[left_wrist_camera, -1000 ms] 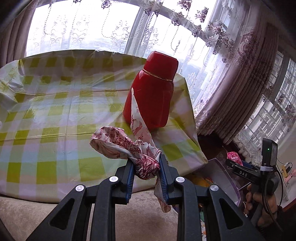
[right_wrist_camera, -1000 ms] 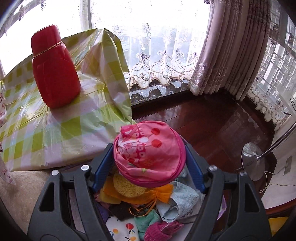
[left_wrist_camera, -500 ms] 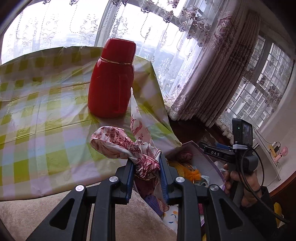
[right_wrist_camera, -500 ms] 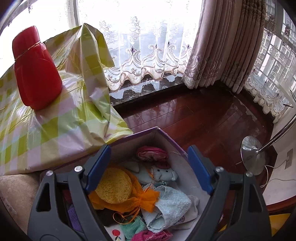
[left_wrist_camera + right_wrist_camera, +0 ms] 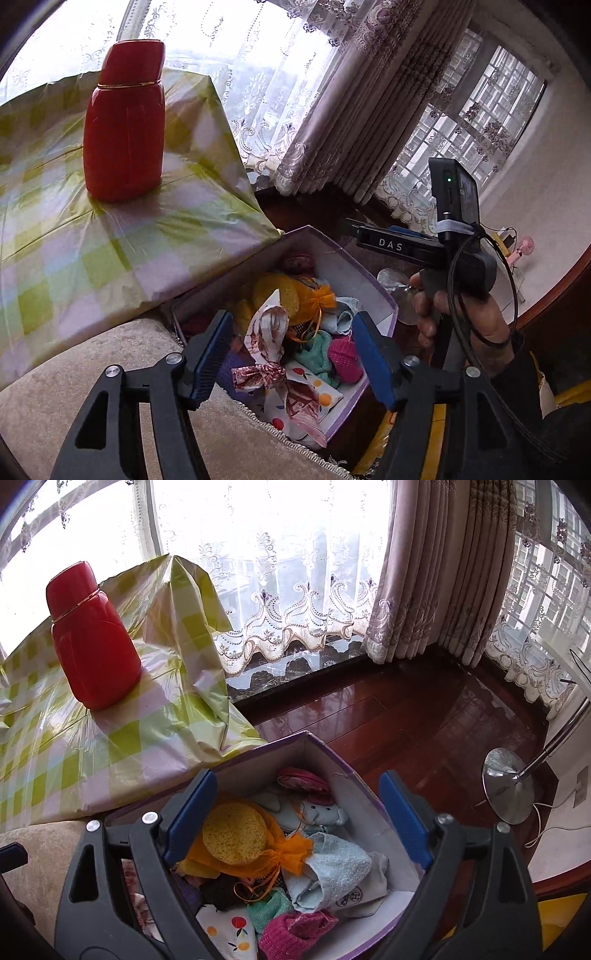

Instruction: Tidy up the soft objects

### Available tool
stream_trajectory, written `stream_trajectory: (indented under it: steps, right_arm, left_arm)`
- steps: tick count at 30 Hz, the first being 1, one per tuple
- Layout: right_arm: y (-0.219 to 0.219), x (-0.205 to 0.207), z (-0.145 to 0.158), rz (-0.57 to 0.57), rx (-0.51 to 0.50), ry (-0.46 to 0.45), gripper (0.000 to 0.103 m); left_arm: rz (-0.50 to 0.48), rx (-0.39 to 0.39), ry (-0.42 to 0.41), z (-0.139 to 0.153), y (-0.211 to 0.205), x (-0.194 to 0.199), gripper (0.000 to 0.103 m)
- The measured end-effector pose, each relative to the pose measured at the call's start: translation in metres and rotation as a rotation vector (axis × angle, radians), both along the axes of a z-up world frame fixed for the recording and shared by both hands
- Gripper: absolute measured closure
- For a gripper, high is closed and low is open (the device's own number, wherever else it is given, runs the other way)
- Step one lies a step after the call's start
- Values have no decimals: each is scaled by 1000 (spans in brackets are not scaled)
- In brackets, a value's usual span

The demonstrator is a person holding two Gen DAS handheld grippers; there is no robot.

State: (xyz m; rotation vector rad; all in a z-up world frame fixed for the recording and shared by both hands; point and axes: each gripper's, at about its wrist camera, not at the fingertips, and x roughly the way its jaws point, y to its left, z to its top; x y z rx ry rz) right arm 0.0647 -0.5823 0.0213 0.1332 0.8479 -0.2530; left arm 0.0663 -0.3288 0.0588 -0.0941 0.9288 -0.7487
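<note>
The left claw (image 5: 291, 354) stood wide open above the purple-edged box (image 5: 343, 258), gripping nothing; the red-and-white patterned cloth (image 5: 271, 343) lay between its blue pads, loose on the pile inside the box, touching neither pad. The right claw (image 5: 295, 823) was likewise spread wide and empty, positioned over the same box (image 5: 321, 753). Within the box were a yellow sponge (image 5: 233, 837) in an orange mesh bag, a pale blue towel (image 5: 338, 867), a pink knitted item (image 5: 291, 932), a fruit-print cloth (image 5: 229, 930) and a pink hat (image 5: 303, 779) at the far end. The box sat just beside a tabletop covered by a green checked cloth (image 5: 110, 258), on which a red flask (image 5: 123, 122) stood upright. In the left view, the right hand (image 5: 461, 314) held its handle beside the box.
</note>
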Motion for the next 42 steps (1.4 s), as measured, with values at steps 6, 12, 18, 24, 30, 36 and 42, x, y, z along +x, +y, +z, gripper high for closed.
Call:
stream_trajectory:
  steps: [6, 12, 18, 24, 30, 36, 42]
  right_arm:
    - [19, -22, -4, 18, 3, 47, 12]
    - [41, -56, -9, 26, 7, 94, 12]
    - [55, -93, -4, -14, -25, 121, 12]
    - [66, -126, 6, -64, -88, 120, 10]
    - [70, -120, 2, -47, -82, 129, 10]
    - [74, -119, -8, -36, -65, 156, 10]
    - [76, -118, -9, -29, -55, 158, 10]
  left_arm:
    - [72, 53, 36, -10, 8, -2, 35]
    - [140, 102, 71, -19, 25, -12, 27]
    - [160, 169, 119, -28, 30, -25, 20]
    - [141, 198, 102, -31, 26, -40, 8]
    - [143, 205, 100, -33, 21, -39, 3]
    - [151, 196, 106, -35, 19, -37, 0]
    - [155, 204, 104, -36, 18, -37, 0]
